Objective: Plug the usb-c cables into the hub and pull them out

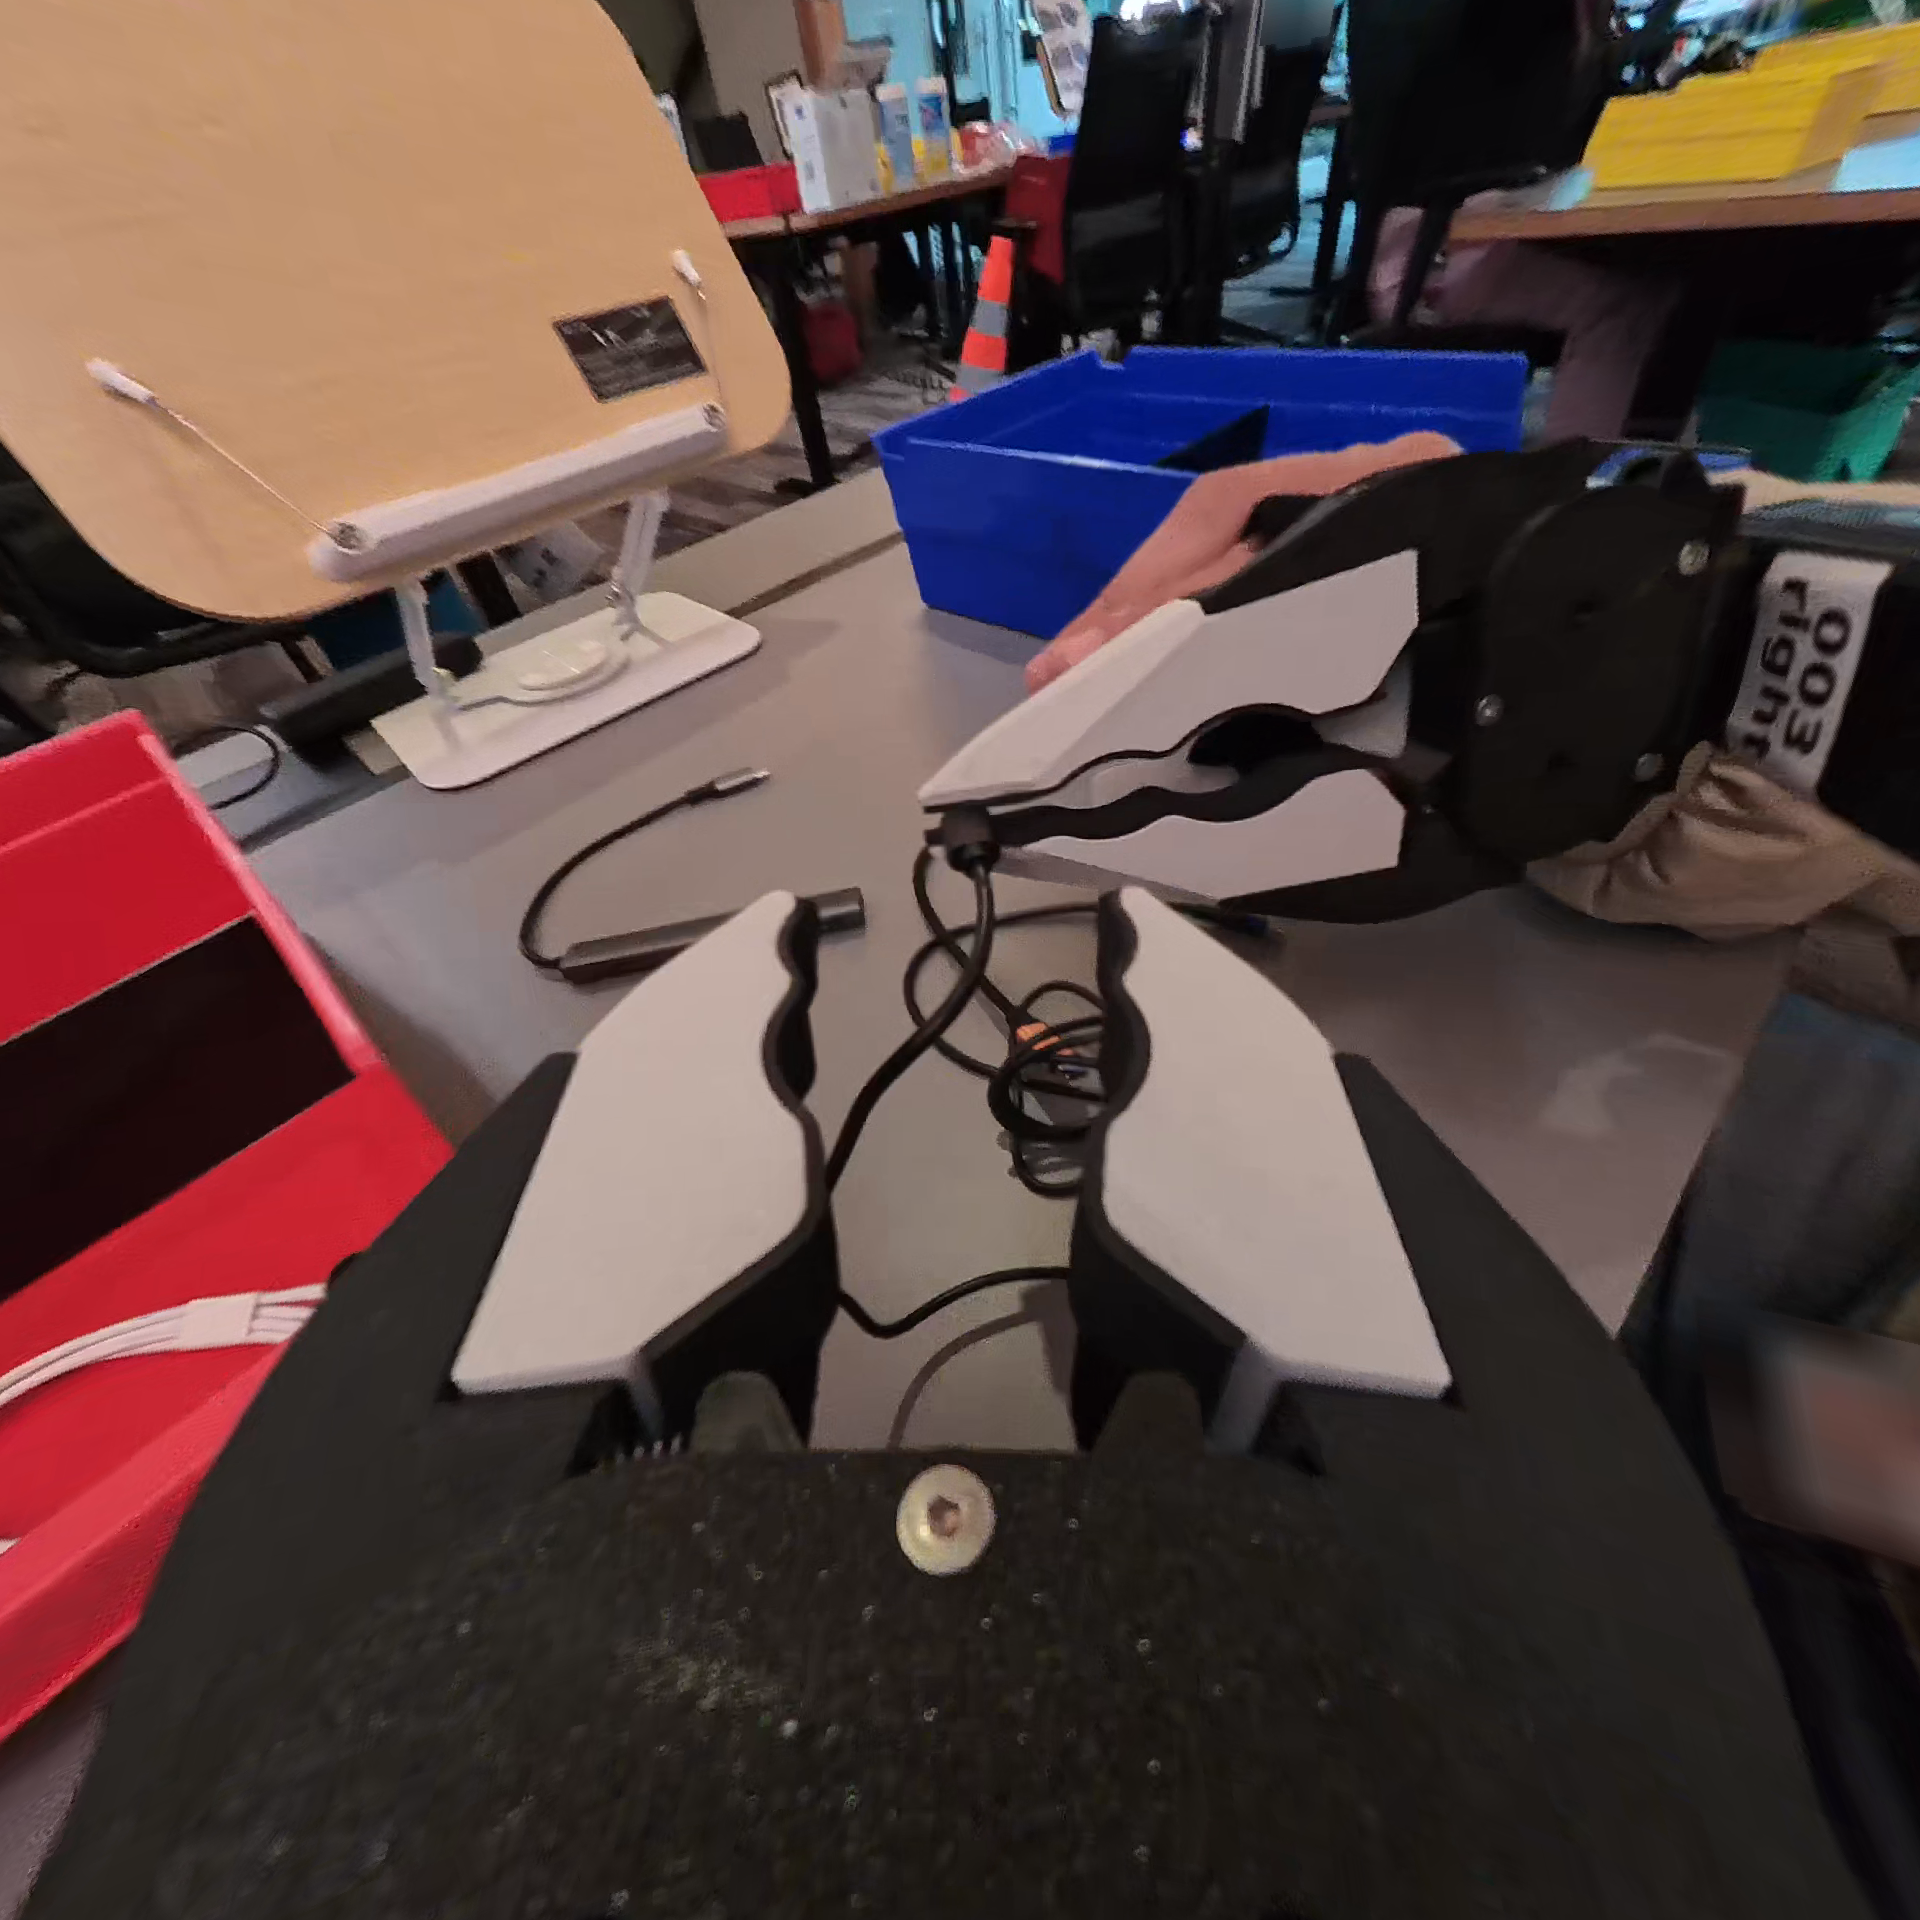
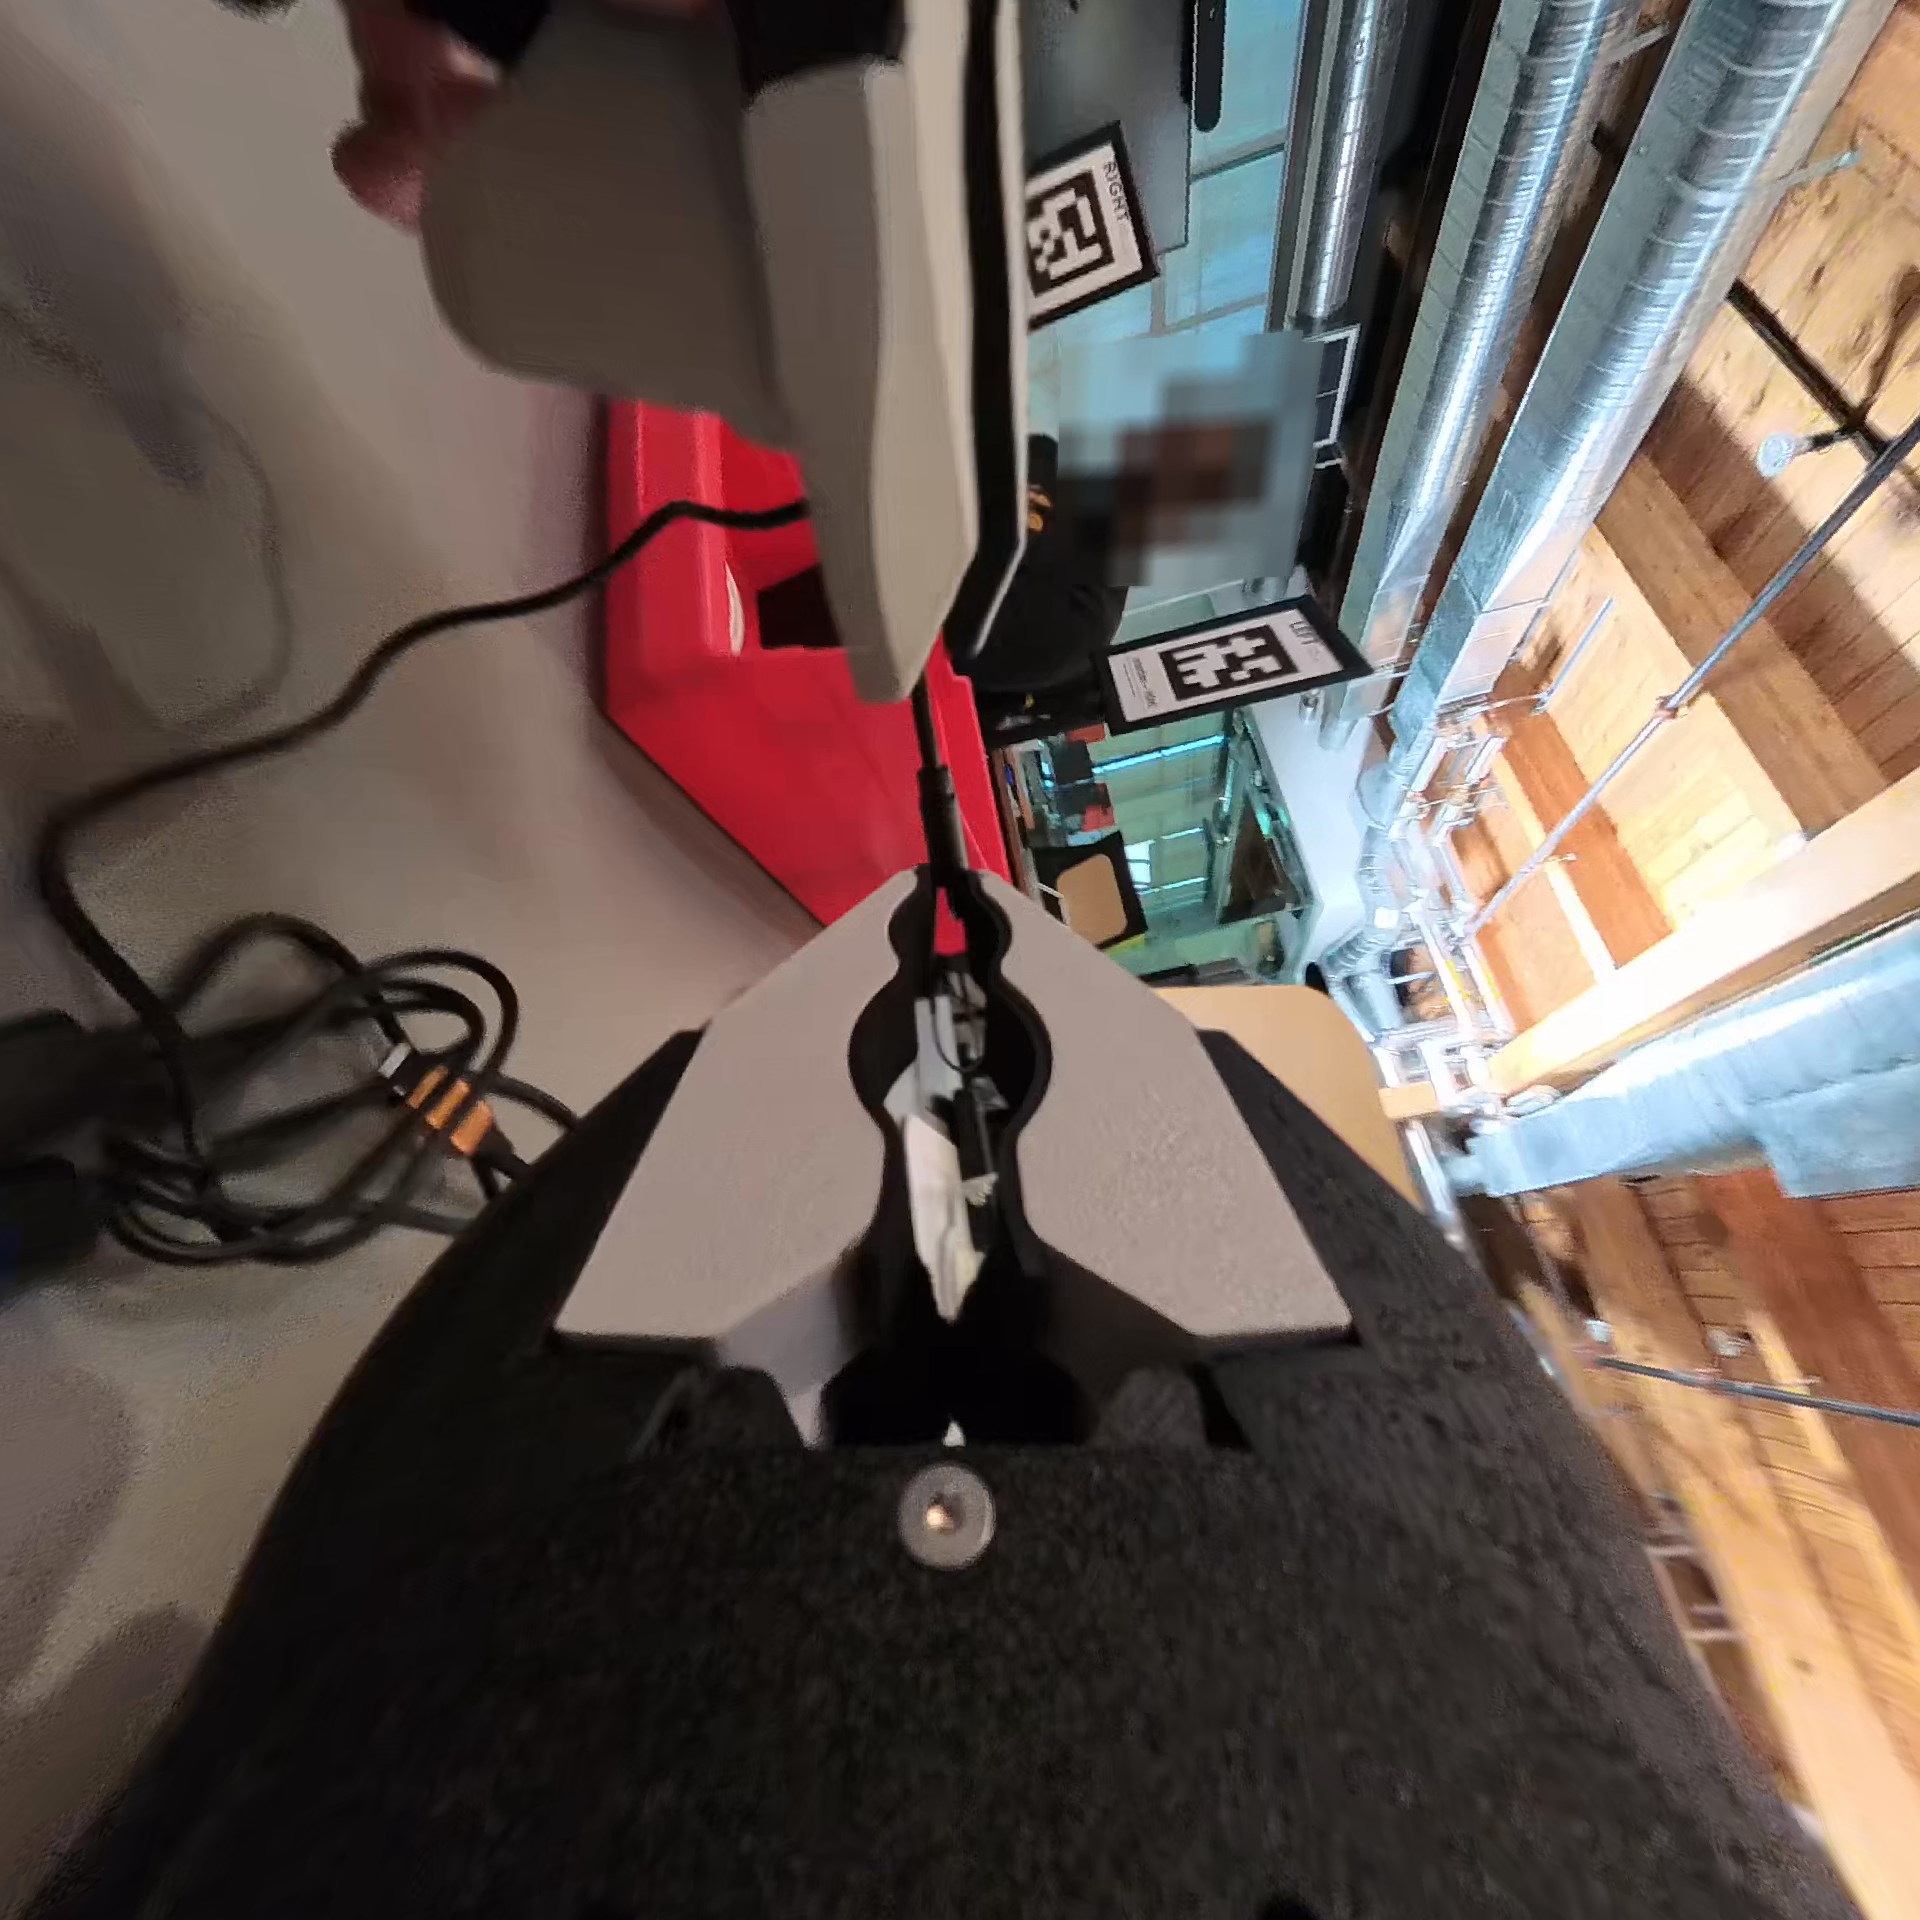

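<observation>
The slim dark hub (image 1: 665,940) lies on the grey table (image 1: 1455,1091), partly behind my left finger. Its own short cable loops to a plug (image 1: 732,781) lying loose. My left gripper (image 1: 951,914) is open and empty just above the hub's end, with a black cable passing between its fingers. My right gripper (image 1: 940,816) comes in from the right, tilted on its side, shut on the plug end of that black usb-c cable (image 1: 961,842). In the right wrist view the right gripper (image 2: 940,883) pinches the cable (image 2: 925,769), which runs past a left finger (image 2: 831,416).
A tangle of black cables (image 1: 1049,1081) with an orange connector (image 2: 447,1107) lies on the table under the grippers. A red bin (image 1: 156,1039) stands at the left, a blue bin (image 1: 1143,488) at the back right, and a wooden book stand (image 1: 364,312) at the back left.
</observation>
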Available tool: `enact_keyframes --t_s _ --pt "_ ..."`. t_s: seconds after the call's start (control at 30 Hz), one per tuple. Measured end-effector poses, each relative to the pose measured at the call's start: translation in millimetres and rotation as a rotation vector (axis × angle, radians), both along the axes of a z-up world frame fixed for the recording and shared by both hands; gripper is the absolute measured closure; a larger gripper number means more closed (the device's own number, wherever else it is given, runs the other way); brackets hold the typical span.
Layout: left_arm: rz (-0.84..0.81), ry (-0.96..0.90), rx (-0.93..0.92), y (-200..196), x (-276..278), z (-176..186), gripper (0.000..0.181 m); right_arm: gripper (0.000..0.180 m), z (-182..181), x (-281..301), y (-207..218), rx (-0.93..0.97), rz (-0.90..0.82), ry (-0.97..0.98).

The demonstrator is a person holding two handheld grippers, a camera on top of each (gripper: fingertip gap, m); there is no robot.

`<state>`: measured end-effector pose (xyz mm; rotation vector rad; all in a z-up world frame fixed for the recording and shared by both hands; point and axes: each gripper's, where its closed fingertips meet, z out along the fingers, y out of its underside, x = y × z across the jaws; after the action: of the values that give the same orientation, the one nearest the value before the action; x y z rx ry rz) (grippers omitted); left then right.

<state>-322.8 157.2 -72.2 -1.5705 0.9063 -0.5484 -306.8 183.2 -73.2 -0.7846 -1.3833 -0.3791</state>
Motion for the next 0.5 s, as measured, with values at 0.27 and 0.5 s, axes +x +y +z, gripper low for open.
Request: enact_keyframes --t_s 0.27,0.5 --pt "0.01 -0.028 -0.02 0.9 9.1 -7.9 0.156 0.175 -4.8 -16.9 -8.2 -0.046 -0.005 0.048" --pt "0.033 -0.015 -0.018 5.5 4.1 -9.9 0.171 0.175 -9.7 -17.7 -6.0 -0.029 -0.027 0.031"
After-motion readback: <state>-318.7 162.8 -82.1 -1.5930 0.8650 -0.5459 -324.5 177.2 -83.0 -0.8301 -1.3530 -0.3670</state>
